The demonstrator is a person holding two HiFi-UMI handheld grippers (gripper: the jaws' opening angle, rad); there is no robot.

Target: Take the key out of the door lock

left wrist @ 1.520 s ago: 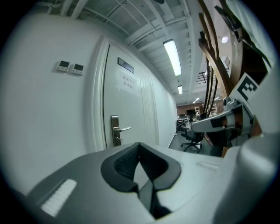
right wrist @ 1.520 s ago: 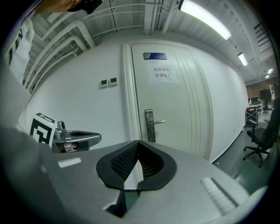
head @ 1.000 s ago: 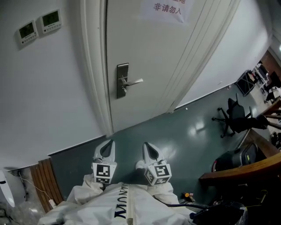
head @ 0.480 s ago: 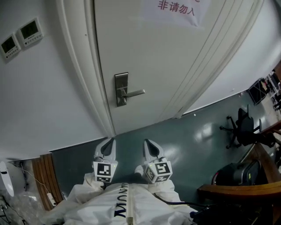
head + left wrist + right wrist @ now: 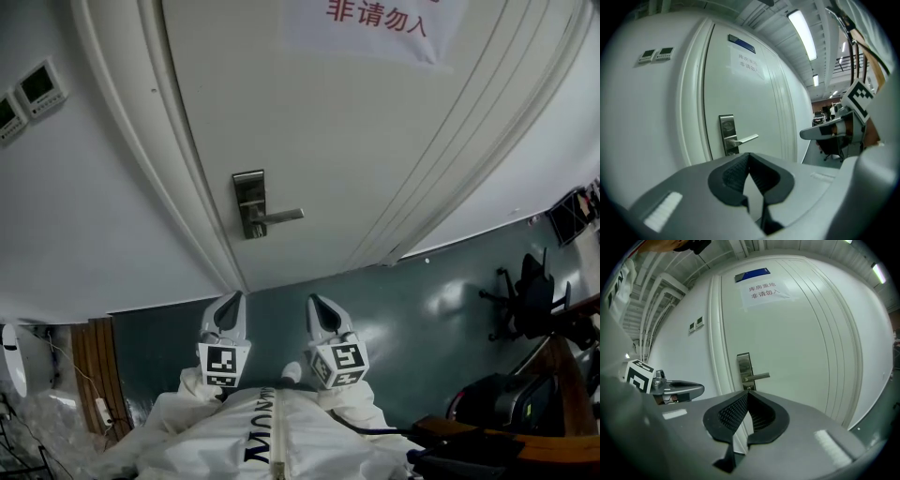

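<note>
Left gripper (image 5: 232, 300) and right gripper (image 5: 315, 304) both have jaws together with nothing between them. They are held side by side low in front of the person and point at the white door (image 5: 356, 141). The lock plate (image 5: 249, 202) with its lever handle (image 5: 278, 216) is near the door's left edge, well apart from both grippers; key too small to make out in any view.

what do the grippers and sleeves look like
The left gripper and right gripper are pale grey tapering shells with dark hollows on top. Each bears a white cube with black square markers: left cube, right cube. Their pads are black and ribbed. The person wears white sleeves.
</note>
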